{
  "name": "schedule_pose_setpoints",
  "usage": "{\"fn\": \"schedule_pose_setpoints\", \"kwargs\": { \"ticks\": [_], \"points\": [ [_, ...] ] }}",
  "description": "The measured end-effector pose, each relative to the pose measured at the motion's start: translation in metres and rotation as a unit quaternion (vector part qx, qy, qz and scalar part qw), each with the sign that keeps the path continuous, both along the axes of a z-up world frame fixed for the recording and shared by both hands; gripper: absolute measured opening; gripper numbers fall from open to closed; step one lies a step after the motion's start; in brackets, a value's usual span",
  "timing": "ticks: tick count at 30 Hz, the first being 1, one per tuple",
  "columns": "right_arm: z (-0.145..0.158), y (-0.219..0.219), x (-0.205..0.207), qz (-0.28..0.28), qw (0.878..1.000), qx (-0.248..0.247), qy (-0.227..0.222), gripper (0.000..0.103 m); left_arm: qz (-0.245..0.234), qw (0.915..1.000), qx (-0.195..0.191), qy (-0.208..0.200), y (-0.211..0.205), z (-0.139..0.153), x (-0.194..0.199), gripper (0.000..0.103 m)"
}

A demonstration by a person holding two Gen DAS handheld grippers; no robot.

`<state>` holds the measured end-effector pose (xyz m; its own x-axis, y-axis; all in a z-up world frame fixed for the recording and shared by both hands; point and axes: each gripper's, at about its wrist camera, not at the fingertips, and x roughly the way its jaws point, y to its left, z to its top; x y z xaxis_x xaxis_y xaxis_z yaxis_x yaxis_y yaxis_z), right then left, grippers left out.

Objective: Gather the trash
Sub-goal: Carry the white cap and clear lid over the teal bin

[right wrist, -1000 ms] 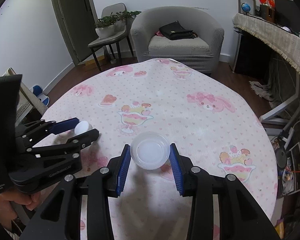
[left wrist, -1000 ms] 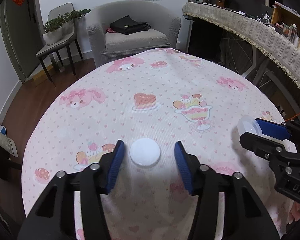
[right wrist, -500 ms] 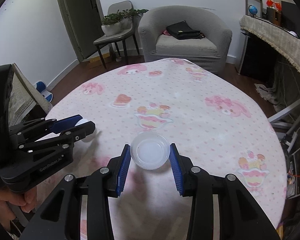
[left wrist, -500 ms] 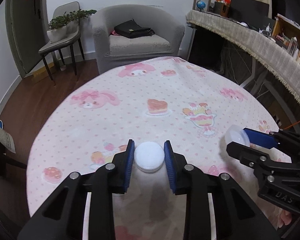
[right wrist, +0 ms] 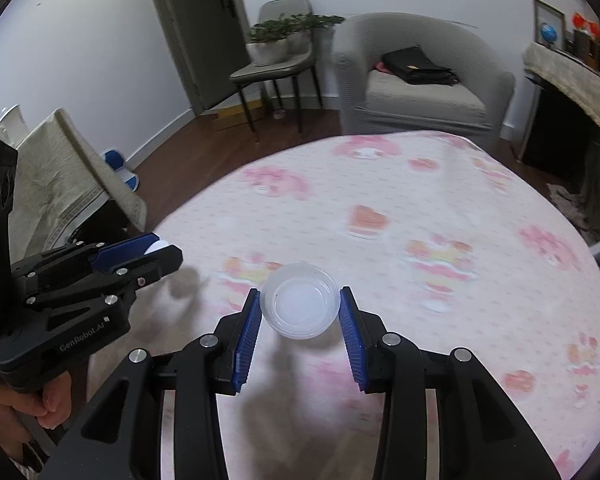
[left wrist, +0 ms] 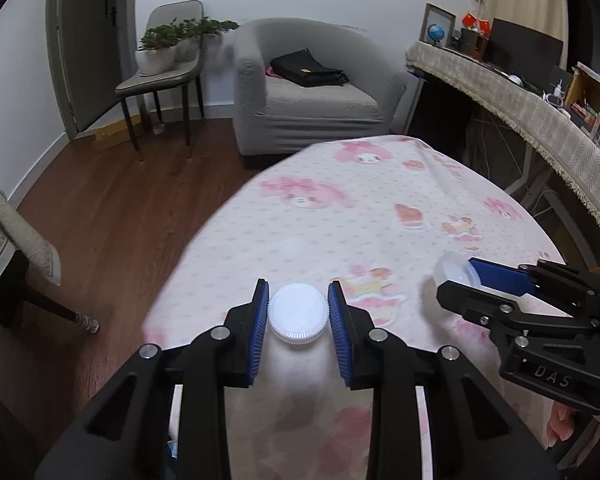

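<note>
While both grippers are lifted above the round table (left wrist: 340, 216), each carries one piece of trash. Left gripper (left wrist: 298, 312): blue ribbed pads (left wrist: 260, 320) pinch a white ribbed bottle cap (left wrist: 298, 314) from both sides, flat top facing the camera. Cap is held in the air over the near left edge of the table, with wooden floor (left wrist: 112, 216) visible just to its left. Right gripper (right wrist: 300, 307): its blue pads (right wrist: 247, 332) clamp a small clear plastic cup (right wrist: 300, 304) at the rim, mouth turned toward the camera, apparently empty. Cup hangs above the pink tablecloth (right wrist: 420, 240), casting a shadow on the cloth below.

Seen from the left wrist view, the right gripper sits to the right, cup visible at its tip; the two grippers are near each other but apart.

Cloth is printed with pink bunnies and desserts. Beyond the table: grey armchair (left wrist: 312, 88) with a black bag (left wrist: 308, 68) on its seat, a chair (left wrist: 168, 68) bearing potted plants (left wrist: 160, 48), a dark door (left wrist: 88, 40). Background is motion-blurred in the right wrist view.
</note>
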<state>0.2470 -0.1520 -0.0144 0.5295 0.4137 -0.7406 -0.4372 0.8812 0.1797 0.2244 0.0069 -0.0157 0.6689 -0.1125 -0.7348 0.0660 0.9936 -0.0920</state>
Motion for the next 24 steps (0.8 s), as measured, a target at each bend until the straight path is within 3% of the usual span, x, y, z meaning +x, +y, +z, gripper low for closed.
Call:
{"fn": "schedule_pose_setpoints", "kwargs": {
  "ticks": [14, 24],
  "points": [
    [0.013, 0.083, -0.014, 0.067, 0.998, -0.003, -0.008, 0.04, 0.059, 0.998, -0.019, -0.011, 0.109, 0.003, -0.05, 0.032],
    [0.022, 0.135, -0.03, 0.111, 0.994, 0.004, -0.011, 0.04, 0.09, 0.9946, -0.022, 0.047, 0.167, -0.038, -0.085, 0.032]
  ]
}}
